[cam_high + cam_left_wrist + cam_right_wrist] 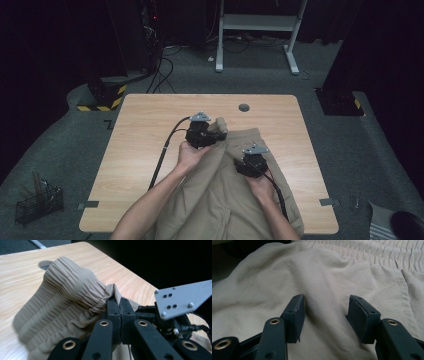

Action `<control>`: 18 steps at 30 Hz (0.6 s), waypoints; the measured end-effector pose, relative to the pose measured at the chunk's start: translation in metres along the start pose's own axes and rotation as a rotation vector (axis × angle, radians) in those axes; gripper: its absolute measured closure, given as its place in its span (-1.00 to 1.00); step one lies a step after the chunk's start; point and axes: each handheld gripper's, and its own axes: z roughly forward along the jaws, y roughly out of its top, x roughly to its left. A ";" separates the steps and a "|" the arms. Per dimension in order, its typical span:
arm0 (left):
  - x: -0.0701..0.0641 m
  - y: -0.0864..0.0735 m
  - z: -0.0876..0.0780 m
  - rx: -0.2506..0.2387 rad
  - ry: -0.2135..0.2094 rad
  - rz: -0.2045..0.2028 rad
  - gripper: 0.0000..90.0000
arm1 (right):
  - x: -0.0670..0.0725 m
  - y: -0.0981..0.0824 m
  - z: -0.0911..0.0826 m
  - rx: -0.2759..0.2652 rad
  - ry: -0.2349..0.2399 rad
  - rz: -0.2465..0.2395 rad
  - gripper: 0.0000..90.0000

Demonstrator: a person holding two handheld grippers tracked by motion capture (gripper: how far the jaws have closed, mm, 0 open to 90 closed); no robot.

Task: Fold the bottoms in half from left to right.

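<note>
The beige trousers (225, 185) lie on the wooden table (145, 150), and the elastic waistband (75, 287) is lifted and folded over toward the right side. The left tongs (119, 305) are clamped together on a pinch of this waistband. The right tongs (325, 315) rest on the flat cloth with the 2 jaws apart, holding nothing between them.

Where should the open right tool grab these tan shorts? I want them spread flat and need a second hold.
Probably the elastic waistband, on the stretch the shut left tool isn't pinching. Its gathered, stitched ridge gives thicker purchase than the smooth panel under the right tool. Come from the open waist edge, one pad above the band and one below.
</note>
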 end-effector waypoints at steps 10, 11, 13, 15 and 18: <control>-0.007 0.000 0.046 0.020 -0.045 -0.014 0.98 | 0.000 0.000 0.000 0.001 0.002 0.003 0.05; -0.007 -0.001 0.050 0.026 -0.038 -0.008 0.98 | 0.000 0.000 0.000 0.000 0.003 0.000 0.05; -0.006 -0.004 0.057 0.037 -0.039 -0.028 0.98 | 0.000 0.000 0.000 -0.001 0.004 0.001 0.05; -0.004 -0.008 0.067 0.064 -0.023 -0.027 0.97 | -0.001 0.000 -0.001 0.002 -0.005 0.017 0.06; -0.002 -0.014 0.076 0.091 -0.005 -0.022 0.97 | -0.002 -0.002 -0.004 0.010 -0.007 0.026 0.02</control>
